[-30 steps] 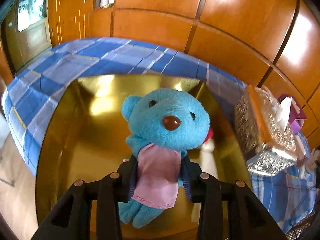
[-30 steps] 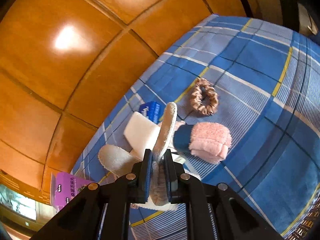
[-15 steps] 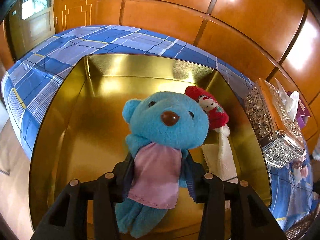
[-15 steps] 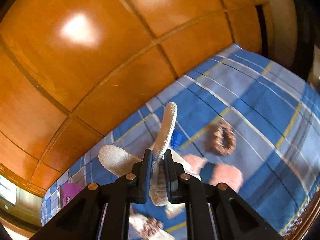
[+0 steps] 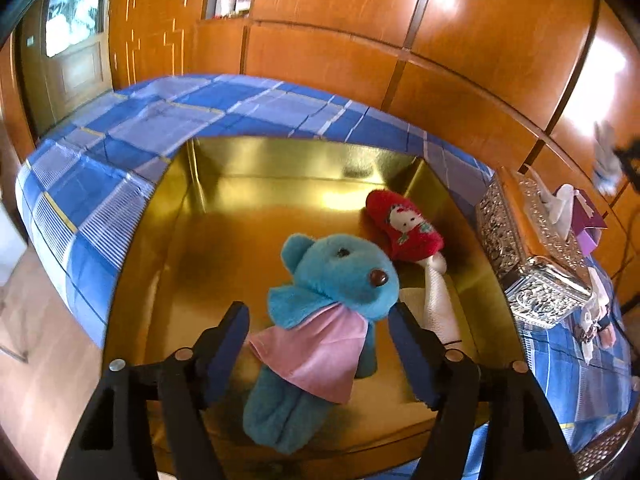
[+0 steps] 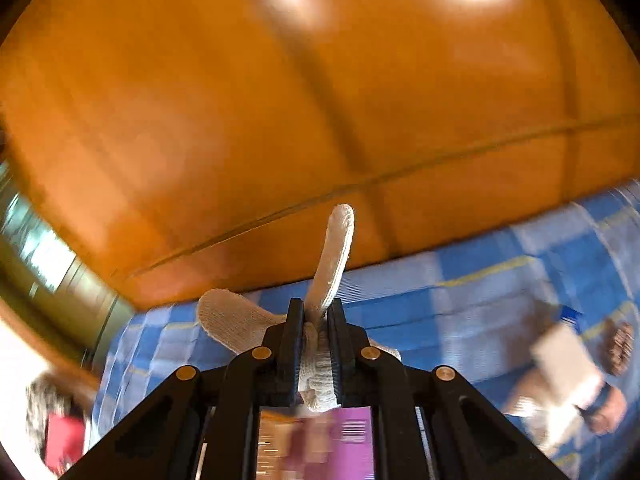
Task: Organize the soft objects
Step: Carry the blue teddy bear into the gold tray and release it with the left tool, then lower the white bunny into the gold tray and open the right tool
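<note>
Both wrist views look steeply down (close) at the bedspread (image 5: 120,148).

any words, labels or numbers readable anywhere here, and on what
None can be read.
Purple box under the right gripper: a barcode and pale print, too blurred to read.
Purple packet behind the silver tissue box: no legible print.
Red doll in the gold tin: a printed face only, no text.
</note>
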The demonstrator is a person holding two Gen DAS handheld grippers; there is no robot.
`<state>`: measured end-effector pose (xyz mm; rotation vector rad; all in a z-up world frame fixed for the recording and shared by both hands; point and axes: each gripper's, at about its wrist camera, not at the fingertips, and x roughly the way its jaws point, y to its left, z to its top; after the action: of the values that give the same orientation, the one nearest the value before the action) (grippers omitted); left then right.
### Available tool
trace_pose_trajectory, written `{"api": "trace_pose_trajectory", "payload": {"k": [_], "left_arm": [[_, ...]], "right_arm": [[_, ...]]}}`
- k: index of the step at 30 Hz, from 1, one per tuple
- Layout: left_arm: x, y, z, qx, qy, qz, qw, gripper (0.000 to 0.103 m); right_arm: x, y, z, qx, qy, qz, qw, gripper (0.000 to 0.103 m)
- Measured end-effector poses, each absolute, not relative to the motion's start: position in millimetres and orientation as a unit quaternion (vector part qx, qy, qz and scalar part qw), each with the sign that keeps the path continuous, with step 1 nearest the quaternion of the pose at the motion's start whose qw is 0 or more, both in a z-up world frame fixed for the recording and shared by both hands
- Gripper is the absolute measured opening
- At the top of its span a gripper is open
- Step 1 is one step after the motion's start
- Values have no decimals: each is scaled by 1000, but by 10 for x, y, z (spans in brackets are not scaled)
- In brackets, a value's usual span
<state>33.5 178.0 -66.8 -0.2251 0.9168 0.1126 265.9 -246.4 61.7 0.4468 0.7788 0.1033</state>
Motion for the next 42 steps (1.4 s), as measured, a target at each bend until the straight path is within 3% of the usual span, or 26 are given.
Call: {"api": "trace_pose_trajectory", "payload": {"k": [10,15,22,42], "left_arm": [[212,1838,-435,-95,411,75,903,76],[144,1943,-286,-82,377,121,914,86],[70,2010,-112,-61,343,156,924,96],[67,1963,-113,-56,342,158,925,100]], "right_arm": [[2506,-631,461,123,418,280,855,11],[2224,-33,148,104,458,325,820,11],[2030,417,-391,57,501,325,800,11],[2059,867,-706,-53,500,273,820,11]]}}
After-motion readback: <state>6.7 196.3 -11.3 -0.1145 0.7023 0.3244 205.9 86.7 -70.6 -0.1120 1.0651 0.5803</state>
